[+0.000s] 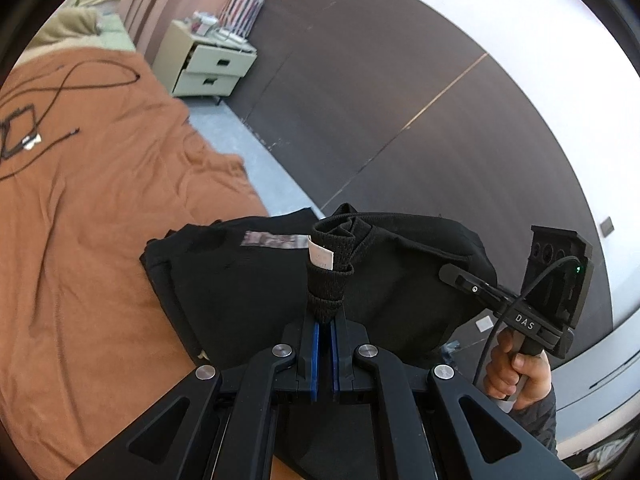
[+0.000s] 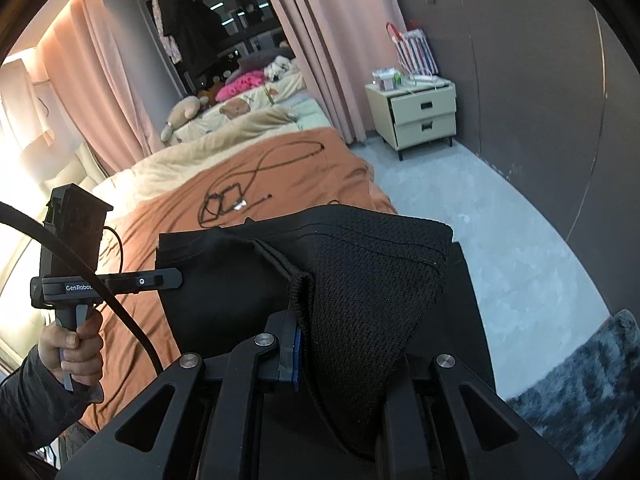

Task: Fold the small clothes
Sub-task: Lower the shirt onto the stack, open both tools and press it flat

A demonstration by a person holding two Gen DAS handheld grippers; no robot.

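My L gripper (image 1: pixel 325 312) is pinched tight on a bunched black hem of the garment (image 1: pixel 248 280), w/ a white tag (image 1: pixel 321 257) poking out just above the jaws. My R gripper (image 2: pixel 298 320) is clamped on another edge, the mesh part draped over it. Judging by this, I hold both ends so the cloth hangs spread between them, ready to lay flat or fold over on the bed (image 1: pixel 80 200). The garment's far side rests on the orange blanket near the bed's edge; the near side is lifted in my grips.

Hard to tell: R gripper's right finger is buried under mesh, so I see only the left pad (image 2: pixel 297 344). What kind of garment it is – can't say. Its lower part is cut off behind my tools. A black cable (image 2: pixel 240 196) lies further up the bed, well apart.
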